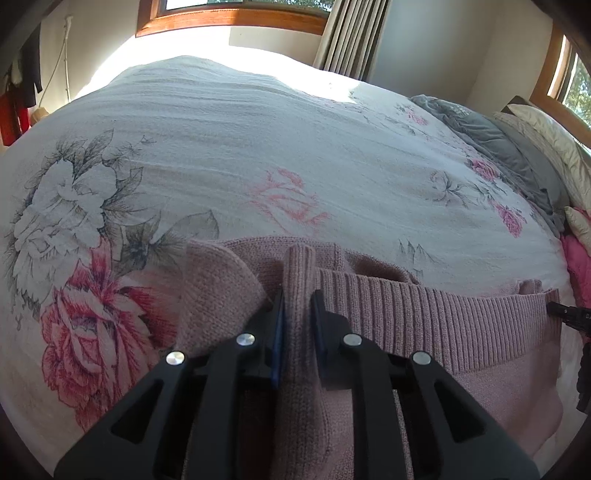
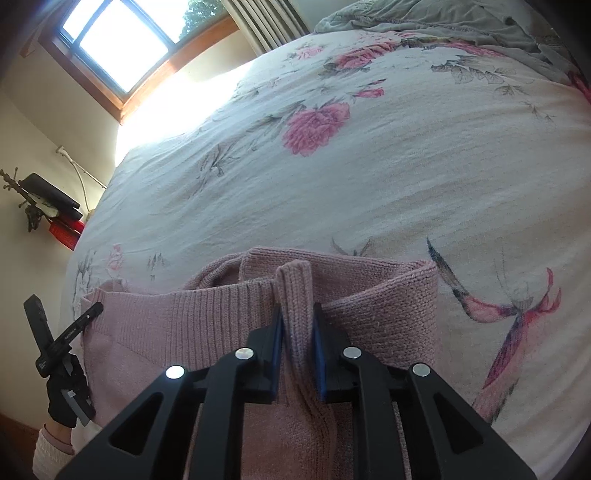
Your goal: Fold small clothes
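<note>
A: Item one, left hand-held gripper (image 1: 298, 306): blue pads pinching a raised ridge of pink knit, low centre of the left wrist view. Fold standing upright between the jaws.

B: Item two, right hand-held gripper (image 2: 298, 317): same condition, clamped on a second pinched ridge, low centre of the right wrist view. Also visible at the far right edge of the left view, just beside the hem.

A: Item three, pink knit sweater (image 1: 424, 317): lower half of both frames, ribbed band (image 2: 207, 314) stretched between the two grips, body hanging toward the bottom edge. Lying on the floral bedspread (image 1: 240, 147).

B: Handling, judged: soft, limp, light to moderate weight; no stiffness, so sagging wherever unsupported. Chunky knit, grippy against the pads, unlikely to slip; stretchy, so prone to distortion under hard pulling.

A: Hold points, judged: ribbed band near each corner, as now; denser there, less stretch than the plain knit body. Both layers to be taken together, or the under layer dropping away.

B: Surroundings: grey blanket (image 1: 498, 136) upper right, curtain (image 1: 351, 33) and window frame (image 1: 229, 18) along the top. Well apart from the sweater.
</note>
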Motion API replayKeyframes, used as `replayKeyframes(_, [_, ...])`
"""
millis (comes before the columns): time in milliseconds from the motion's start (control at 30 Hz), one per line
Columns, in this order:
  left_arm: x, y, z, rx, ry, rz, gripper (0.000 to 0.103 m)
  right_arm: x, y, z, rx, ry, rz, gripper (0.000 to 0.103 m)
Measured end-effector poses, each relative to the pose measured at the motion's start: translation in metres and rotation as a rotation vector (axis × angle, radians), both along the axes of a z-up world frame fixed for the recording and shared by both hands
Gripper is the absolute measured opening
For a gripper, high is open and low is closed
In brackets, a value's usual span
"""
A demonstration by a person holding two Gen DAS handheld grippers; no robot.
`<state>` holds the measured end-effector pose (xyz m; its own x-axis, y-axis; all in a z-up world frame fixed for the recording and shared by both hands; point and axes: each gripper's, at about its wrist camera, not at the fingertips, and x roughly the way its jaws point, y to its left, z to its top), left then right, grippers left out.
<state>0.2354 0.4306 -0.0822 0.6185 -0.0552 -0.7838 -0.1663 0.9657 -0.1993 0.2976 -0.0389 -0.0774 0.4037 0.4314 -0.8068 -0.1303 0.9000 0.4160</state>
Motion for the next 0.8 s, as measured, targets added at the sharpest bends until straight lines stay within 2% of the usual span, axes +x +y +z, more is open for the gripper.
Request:
replayKeyframes(33, [-0.005,0.003,0.003,-0.006,-0.003,0.007,0.020,-0.004,-0.001,0.005,-0.014,-0.010,0.000,0.024])
replayKeyframes(67, [-0.010,0.005,0.007,-0.012,-0.012,0.012,0.026,-0.009,-0.003,0.010,-0.031,-0.022,0.004,0.031])
replayKeyframes(100, [-0.018,0.007,0.012,-0.010,-0.027,0.019,0.027,-0.015,-0.004,0.015,-0.046,-0.037,0.011,0.036])
replayKeyframes(233, [-0.057,0.005,0.033,0.013,-0.094,0.016,0.036,-0.054,-0.013,0.028,-0.031,-0.045,0.072,0.037])
replayKeyframes(333, [-0.091,-0.007,0.043,0.015,-0.126,-0.023,0.038,-0.091,-0.015,0.028,-0.027,-0.036,0.122,0.038])
replayKeyframes(433, [-0.118,-0.029,0.044,0.042,-0.114,-0.074,0.041,-0.124,-0.014,0.022,0.021,-0.002,0.156,0.042])
replayKeyframes(600, [-0.153,-0.066,0.035,0.080,-0.089,-0.185,0.049,-0.159,-0.008,0.003,0.003,0.057,0.163,0.042])
replayKeyframes(633, [-0.157,-0.072,0.032,0.083,-0.084,-0.198,0.049,-0.162,-0.007,-0.001,-0.002,0.070,0.164,0.040])
replayKeyframes(667, [-0.158,-0.076,0.028,0.082,-0.075,-0.211,0.049,-0.163,-0.007,-0.006,0.004,0.082,0.167,0.030])
replayKeyframes(700, [-0.159,-0.079,0.023,0.083,-0.062,-0.221,0.049,-0.165,-0.007,-0.008,0.021,0.096,0.171,0.014])
replayKeyframes(800, [-0.158,-0.083,0.010,0.093,-0.023,-0.226,0.049,-0.168,-0.010,-0.006,0.019,0.100,0.158,0.009])
